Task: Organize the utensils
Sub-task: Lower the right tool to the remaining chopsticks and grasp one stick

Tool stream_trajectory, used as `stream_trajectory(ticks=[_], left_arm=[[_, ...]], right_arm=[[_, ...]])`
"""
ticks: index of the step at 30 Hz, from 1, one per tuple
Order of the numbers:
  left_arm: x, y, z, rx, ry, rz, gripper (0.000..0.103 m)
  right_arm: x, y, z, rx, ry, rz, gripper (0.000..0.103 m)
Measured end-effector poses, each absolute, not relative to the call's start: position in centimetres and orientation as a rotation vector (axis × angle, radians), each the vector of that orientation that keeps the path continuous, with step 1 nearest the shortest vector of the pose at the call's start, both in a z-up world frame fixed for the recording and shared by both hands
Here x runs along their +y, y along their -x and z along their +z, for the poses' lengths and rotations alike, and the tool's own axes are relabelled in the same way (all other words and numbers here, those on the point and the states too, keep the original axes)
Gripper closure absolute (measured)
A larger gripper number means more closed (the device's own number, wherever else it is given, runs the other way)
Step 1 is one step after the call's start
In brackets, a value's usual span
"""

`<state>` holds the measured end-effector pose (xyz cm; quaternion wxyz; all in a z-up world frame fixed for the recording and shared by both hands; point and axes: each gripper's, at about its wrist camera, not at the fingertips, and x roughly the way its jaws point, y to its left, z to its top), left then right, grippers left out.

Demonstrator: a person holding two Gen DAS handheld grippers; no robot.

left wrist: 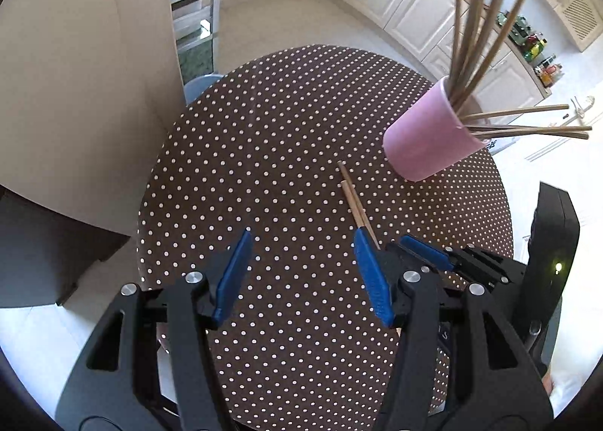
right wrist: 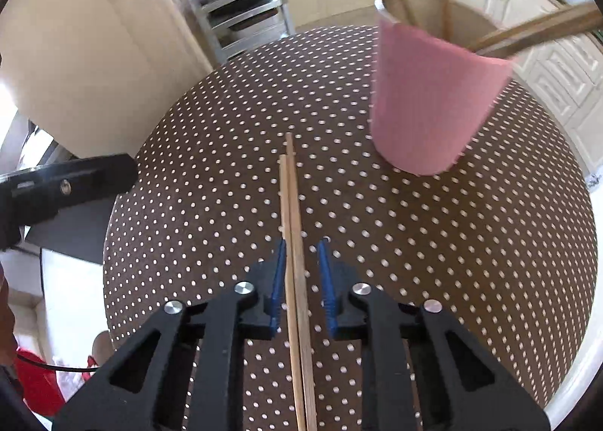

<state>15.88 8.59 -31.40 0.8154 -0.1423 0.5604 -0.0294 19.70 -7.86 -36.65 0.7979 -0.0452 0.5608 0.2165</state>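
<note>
In the middle of the left wrist view lies a round bench point(left wrist: 264, 137) with a brown cloth full of small white dots. The left tool point(left wrist: 301, 239) hangs over it at the bottom of the frame. Its two blue pads are wide apart, and only the dotted cloth shows between them.

Two thin, light wooden chopsticks point(left wrist: 354, 201) lie flat on the bench, side by side and touching. In the left view they are just right of the middle, and their near ends go under the right tool point(left wrist: 426, 250).

In the right wrist view the same two sticks point(right wrist: 291, 197) run straight up the middle of the frame. The right tool point(right wrist: 301, 246) sits around them, one blue pad on each side. The pads are close together but not squeezing yet. A small gap shows beside the sticks, mostly on the right.

A smooth, round pink cup point(left wrist: 426, 141) stands on the bench in the upper right of both views, near the far tips of the loose sticks but not touching them. More wooden chopsticks point(left wrist: 486, 28) stick out of its top and lean apart like a fan.

The black body of the left tool point(right wrist: 68, 182) shows at the left edge of the right view.
</note>
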Motion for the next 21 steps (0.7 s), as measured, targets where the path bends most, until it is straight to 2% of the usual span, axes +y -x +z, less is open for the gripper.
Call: stream_trajectory(ticks=[6, 17, 21], left_arm=[[9.0, -16.4, -32.3, 1.215, 0.322, -0.048, 0.045], [9.0, -17.4, -33.8, 1.257, 0.346, -0.030, 0.043], [8.5, -17.9, -34.3, 1.276, 0.352, -0.034, 0.043]], right_arm=[[-6.1, -22.2, -37.9, 1.273, 0.149, 0.480, 0.095], [-4.5, -25.9, -39.3, 1.339, 0.169, 0.511, 0.095], [-4.3, -27.9, -39.6, 1.355, 0.198, 0.515, 0.099]])
